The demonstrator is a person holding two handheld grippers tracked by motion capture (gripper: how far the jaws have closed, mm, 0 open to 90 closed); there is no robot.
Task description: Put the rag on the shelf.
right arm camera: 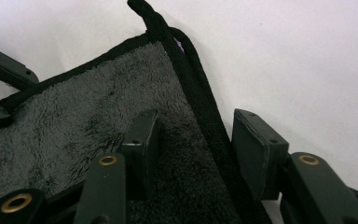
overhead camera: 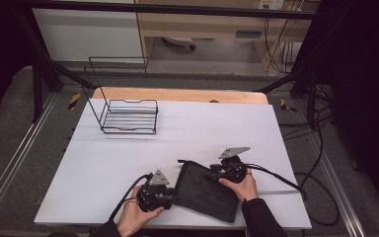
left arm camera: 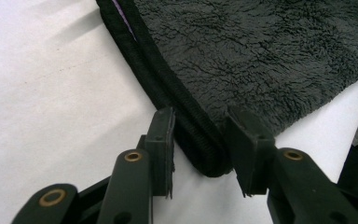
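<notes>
From above, a folded dark fleece towel (overhead camera: pixel 208 192) lies on the white worktop (overhead camera: pixel 187 133), well in front of the wire rack (overhead camera: pixel 128 116). The left claw (overhead camera: pixel 173 198) meets the towel's left corner, and the right claw (overhead camera: pixel 212 174) its far edge.

In the left gripper view, the left claw (left arm camera: pixel 200 140) straddles the towel's (left arm camera: pixel 261 60) bound corner, jaws narrowed around it but not yet pinching.

In the right gripper view, the right claw (right arm camera: pixel 193 140) brackets the towel's (right arm camera: pixel 84 140) black hem, one jaw on the fleece, one over the worktop (right arm camera: pixel 284 56), gap remaining.

I'd say this is the grasping step; next, both claws should close fully before lifting.
</notes>
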